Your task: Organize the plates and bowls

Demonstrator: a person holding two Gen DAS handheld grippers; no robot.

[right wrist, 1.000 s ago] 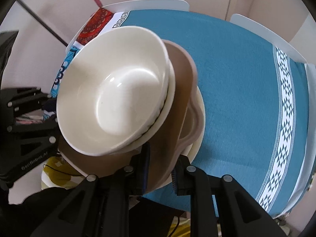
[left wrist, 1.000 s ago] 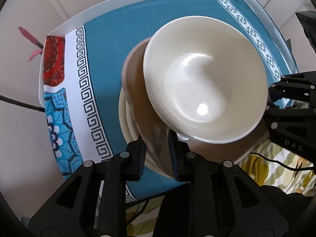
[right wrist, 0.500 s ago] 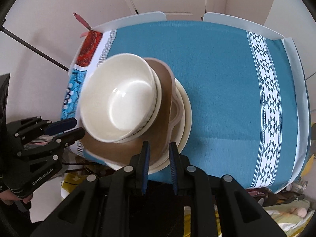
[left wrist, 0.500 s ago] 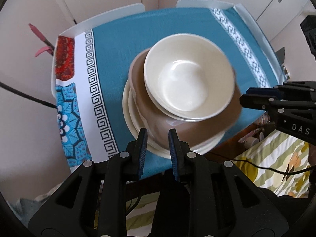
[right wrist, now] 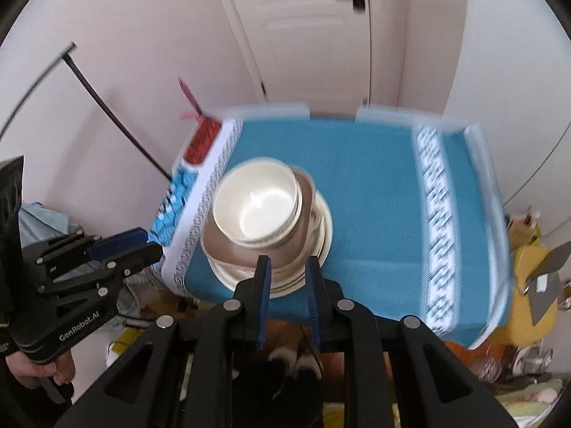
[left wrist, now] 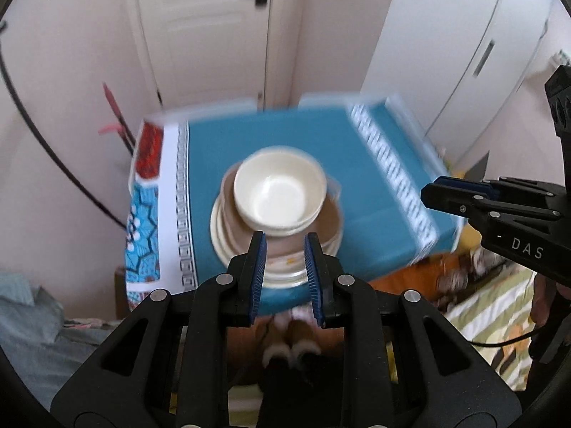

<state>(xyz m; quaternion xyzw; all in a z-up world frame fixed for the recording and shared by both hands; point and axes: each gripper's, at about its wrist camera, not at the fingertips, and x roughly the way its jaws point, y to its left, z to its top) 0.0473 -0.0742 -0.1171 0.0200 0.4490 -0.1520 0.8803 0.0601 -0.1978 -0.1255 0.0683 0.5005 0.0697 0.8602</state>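
Both views look down on a small bench point(left wrist: 360, 214) covered with a teal cloth point(right wrist: 371, 221) that has white patterned bands, sitting in the middle of each frame and blurred by motion.

On the cloth, toward its near edge, stands one pile of dishes. At the bottom are cream plates point(left wrist: 282, 274), on them a brown plate point(left wrist: 285, 246), and on top a cream bowl point(left wrist: 280, 192) that seems to sit nested in a second bowl, though the blur makes the count unsure. In the right wrist view the same pile lies at centre left of the cloth: cream plates point(right wrist: 323, 235), the brown plate point(right wrist: 246, 253), the bowl point(right wrist: 258, 203) uppermost.

The left tongs point(left wrist: 284, 246) fill the lower centre of their own frame, jaws apart with blue ribbed pads and nothing between them; the pile shows through the gap but lies well below. The right tongs point(right wrist: 287, 271) are likewise parted and empty, hanging above the near edge of the bench.

Each pair also shows in the other's view: the right tongs point(left wrist: 428, 192) at the right edge, the left tongs point(right wrist: 153, 244) at the lower left, both off to the side of the bench.

A white door point(right wrist: 321, 35) stands behind the bench.
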